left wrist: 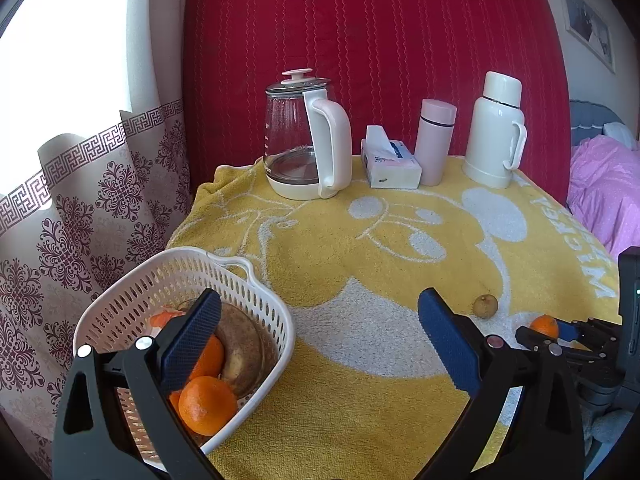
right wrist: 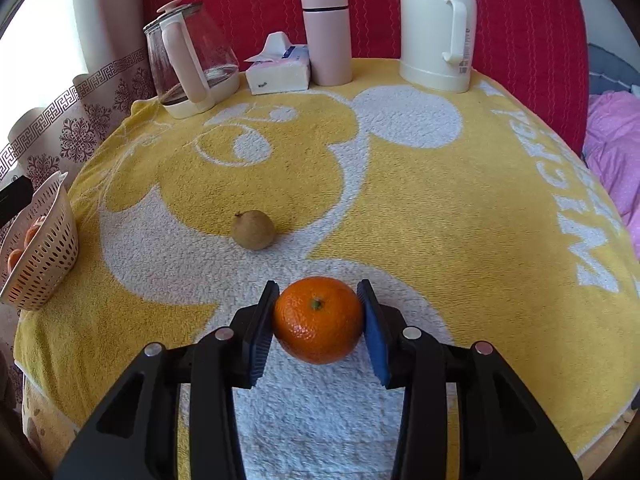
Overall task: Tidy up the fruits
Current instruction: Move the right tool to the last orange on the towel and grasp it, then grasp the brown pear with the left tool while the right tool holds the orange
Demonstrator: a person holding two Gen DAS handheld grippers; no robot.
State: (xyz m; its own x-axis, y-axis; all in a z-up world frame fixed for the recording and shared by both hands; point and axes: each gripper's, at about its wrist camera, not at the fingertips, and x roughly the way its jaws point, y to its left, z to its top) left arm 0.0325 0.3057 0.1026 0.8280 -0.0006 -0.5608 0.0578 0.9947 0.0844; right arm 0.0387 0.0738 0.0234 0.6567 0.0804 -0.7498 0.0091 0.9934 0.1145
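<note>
My right gripper (right wrist: 319,322) clamps an orange (right wrist: 318,319) on the worktop (right wrist: 400,220) — my left gripper (left wrist: 320,344) hangs wide by the basket (left wrist: 256,300), already holding several fruits. A small pear (right wrist: 253,229) is left — then done, I judge.

The yellow towel (right wrist: 400,220) reads "MICKEY", partly legible.

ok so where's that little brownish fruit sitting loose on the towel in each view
Left wrist view: the brownish fruit lies right of centre on the towel, just past the right finger.
Right wrist view: it lies left of centre, beyond the orange held in the right gripper.
Shared landmark: the white thermos at the back.
</note>
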